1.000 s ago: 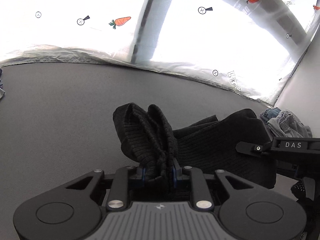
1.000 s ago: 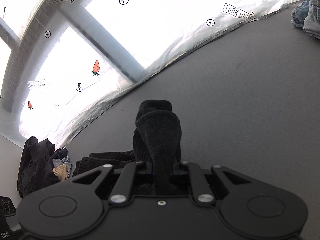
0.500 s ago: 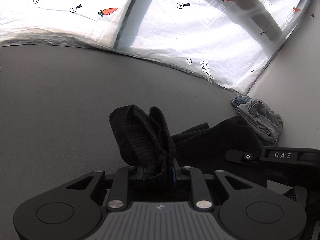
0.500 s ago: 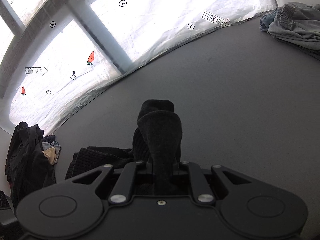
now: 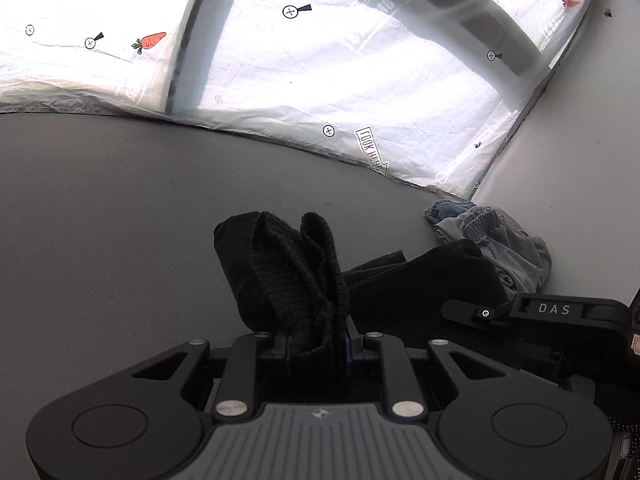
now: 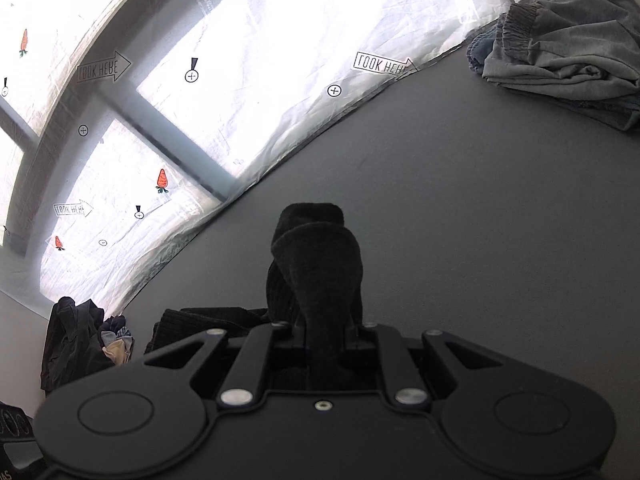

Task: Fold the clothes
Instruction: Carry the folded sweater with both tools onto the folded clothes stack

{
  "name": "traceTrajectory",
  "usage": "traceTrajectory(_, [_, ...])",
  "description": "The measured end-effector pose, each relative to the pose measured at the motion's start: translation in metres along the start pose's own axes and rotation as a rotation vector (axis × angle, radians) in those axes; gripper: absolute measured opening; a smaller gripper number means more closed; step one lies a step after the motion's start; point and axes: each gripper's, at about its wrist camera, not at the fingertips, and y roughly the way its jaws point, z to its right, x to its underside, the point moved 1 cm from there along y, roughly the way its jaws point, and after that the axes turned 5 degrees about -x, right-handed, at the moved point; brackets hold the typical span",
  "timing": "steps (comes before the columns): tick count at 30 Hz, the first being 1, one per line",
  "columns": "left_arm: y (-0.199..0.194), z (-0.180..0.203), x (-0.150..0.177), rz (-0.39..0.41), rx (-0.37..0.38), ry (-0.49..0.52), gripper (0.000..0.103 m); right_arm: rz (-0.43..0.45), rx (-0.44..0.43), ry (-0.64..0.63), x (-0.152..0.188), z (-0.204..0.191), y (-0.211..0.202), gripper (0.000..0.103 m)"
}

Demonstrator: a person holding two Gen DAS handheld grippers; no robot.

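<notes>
Both of your grippers have swung toward the folded grey clothes [image 6: 560,52], which now loom larger in the right wrist view than a second ago, while the grips themselves look unchanged. Your left gripper [image 5: 316,340] is clamped on a bunched fold of the black knit garment [image 5: 288,272], and your right gripper [image 6: 326,332] is pinched on another bunch of it. The garment hangs between them over the grey table [image 6: 480,220], its slack trailing toward the grey clothes.

That ribbed knit looks soft, thick and floppy; it should sag and stretch rather than slip, so I'd hold at hems or corners, not mid-panel bunches. Which edge you actually hold is hidden inside the jaws, and black-on-black swallows the seams. Away from the grey clothes, a dark clothing pile [image 6: 76,344] is cut off by the gripper body.
</notes>
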Motion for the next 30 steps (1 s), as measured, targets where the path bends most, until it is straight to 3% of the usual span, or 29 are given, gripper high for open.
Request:
traceTrajectory(8, [0.048,0.135,-0.038,0.058,0.04,0.061,0.023,0.133,-0.052,-0.028,-0.086,0.072,-0.059,0.012])
traceTrajectory(20, [0.15,0.319,-0.128,0.103,0.299,0.323,0.023,0.508,-0.011,0.166,-0.207,0.186,-0.139,0.012])
traceTrajectory(26, [0.221,0.396,-0.165,0.115,0.355,0.465,0.023,0.639,0.072,0.22,-0.25,0.225,-0.136,0.012])
traceTrajectory(30, [0.284,0.411,-0.162,0.039,0.318,0.468,0.023,0.6,0.186,0.275,-0.267,0.261,-0.106,0.012])
